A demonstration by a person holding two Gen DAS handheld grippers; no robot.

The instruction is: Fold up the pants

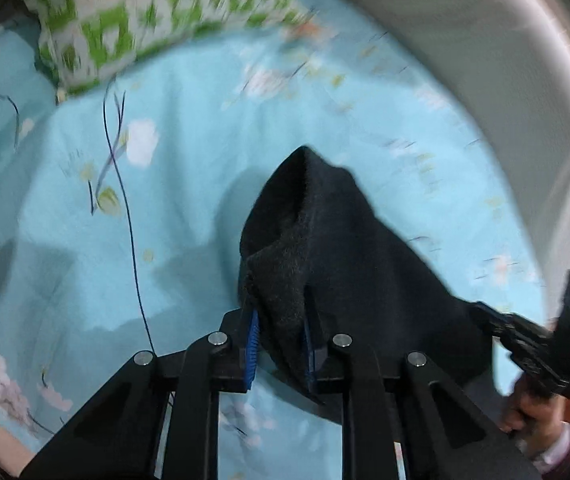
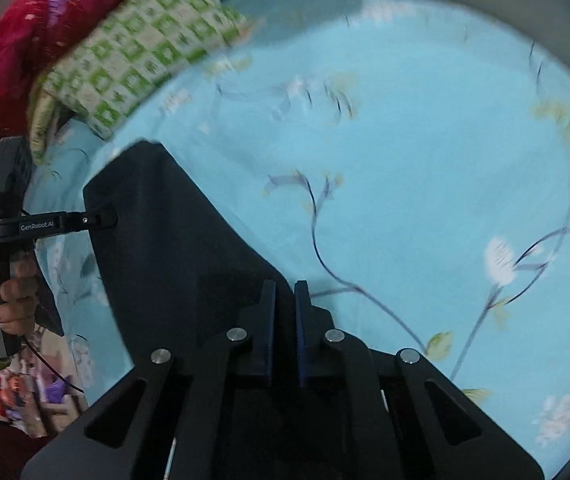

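Observation:
The dark navy pants hang lifted over a light blue flowered bed sheet, stretched between both grippers. My left gripper is shut on a thick bunched edge of the pants, with cloth pressed between its blue pads. In the right wrist view my right gripper has its fingers nearly together on the lower edge of the pants. The left gripper also shows there, pinching the pants' far corner. In the left wrist view the right gripper grips the cloth's right end.
A green-and-white checked pillow lies at the far side of the bed, with red patterned fabric behind it. A pale padded bed edge curves along the right. A person's hand holds the left gripper's handle.

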